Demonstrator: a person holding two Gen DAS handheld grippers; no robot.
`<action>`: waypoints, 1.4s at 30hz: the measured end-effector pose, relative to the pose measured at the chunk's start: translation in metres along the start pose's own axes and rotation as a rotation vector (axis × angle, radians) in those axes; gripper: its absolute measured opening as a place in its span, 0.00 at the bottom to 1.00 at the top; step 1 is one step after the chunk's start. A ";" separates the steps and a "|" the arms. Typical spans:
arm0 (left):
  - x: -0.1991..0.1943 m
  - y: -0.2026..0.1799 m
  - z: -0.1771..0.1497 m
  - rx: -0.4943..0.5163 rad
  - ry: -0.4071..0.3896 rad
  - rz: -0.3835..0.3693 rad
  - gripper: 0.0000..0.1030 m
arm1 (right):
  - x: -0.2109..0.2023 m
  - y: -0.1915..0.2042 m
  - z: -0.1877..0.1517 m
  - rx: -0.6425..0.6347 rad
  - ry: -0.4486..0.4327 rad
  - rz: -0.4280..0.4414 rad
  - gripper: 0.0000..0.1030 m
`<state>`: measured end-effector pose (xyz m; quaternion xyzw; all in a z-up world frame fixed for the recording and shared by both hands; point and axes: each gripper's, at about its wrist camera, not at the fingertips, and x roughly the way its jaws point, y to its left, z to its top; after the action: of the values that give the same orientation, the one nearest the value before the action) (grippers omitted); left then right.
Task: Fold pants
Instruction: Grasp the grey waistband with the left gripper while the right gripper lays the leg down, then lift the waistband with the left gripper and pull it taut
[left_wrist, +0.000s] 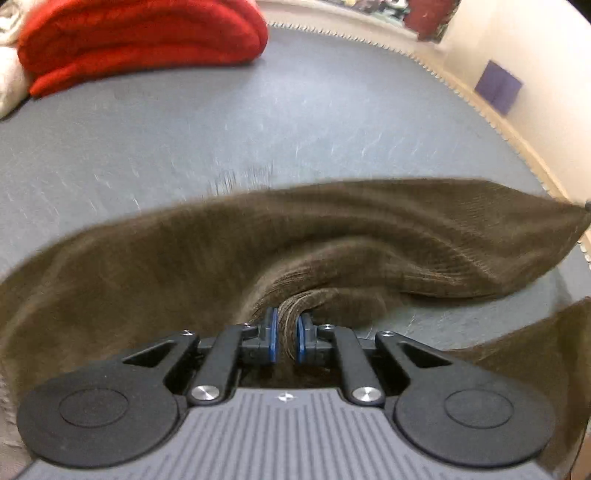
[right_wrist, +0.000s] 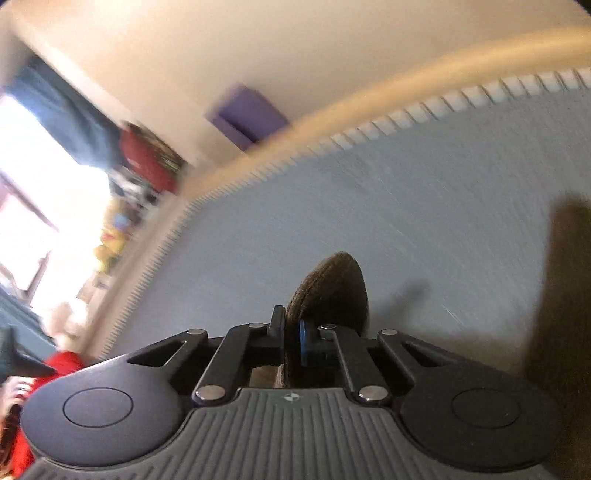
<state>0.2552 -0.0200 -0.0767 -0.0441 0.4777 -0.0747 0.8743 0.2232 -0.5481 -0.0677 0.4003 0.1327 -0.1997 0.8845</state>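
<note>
Brown corduroy pants (left_wrist: 332, 236) lie across the grey-blue bed surface (left_wrist: 221, 129), stretched from left to right with a raised fold in the middle. My left gripper (left_wrist: 287, 332) is shut on a bunched ridge of that fabric, which sits pinched between its blue pads. In the blurred right wrist view, my right gripper (right_wrist: 291, 332) is shut on another part of the pants (right_wrist: 332, 291), a rounded brown flap sticking up past the fingers. More brown cloth (right_wrist: 561, 295) hangs at the right edge of that view.
A folded red blanket (left_wrist: 140, 40) and a cream cloth (left_wrist: 11, 77) lie at the far left of the bed. The bed's toothed edge (left_wrist: 461, 88) and a cream wall with a purple patch (left_wrist: 496, 85) run along the right. A bright window (right_wrist: 44, 177) and clutter sit left.
</note>
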 end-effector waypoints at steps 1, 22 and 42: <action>-0.003 0.003 0.000 0.020 0.019 -0.004 0.11 | -0.014 0.017 0.005 -0.093 -0.062 0.034 0.06; -0.052 0.206 -0.004 -0.523 -0.065 0.266 0.55 | 0.017 0.046 -0.052 -0.297 0.103 -0.272 0.48; 0.016 0.251 -0.034 -0.361 0.077 0.342 0.50 | 0.171 0.125 -0.159 -0.566 0.327 -0.521 0.12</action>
<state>0.2574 0.2244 -0.1453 -0.1151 0.5165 0.1591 0.8335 0.4205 -0.3942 -0.1554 0.1210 0.4176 -0.3062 0.8469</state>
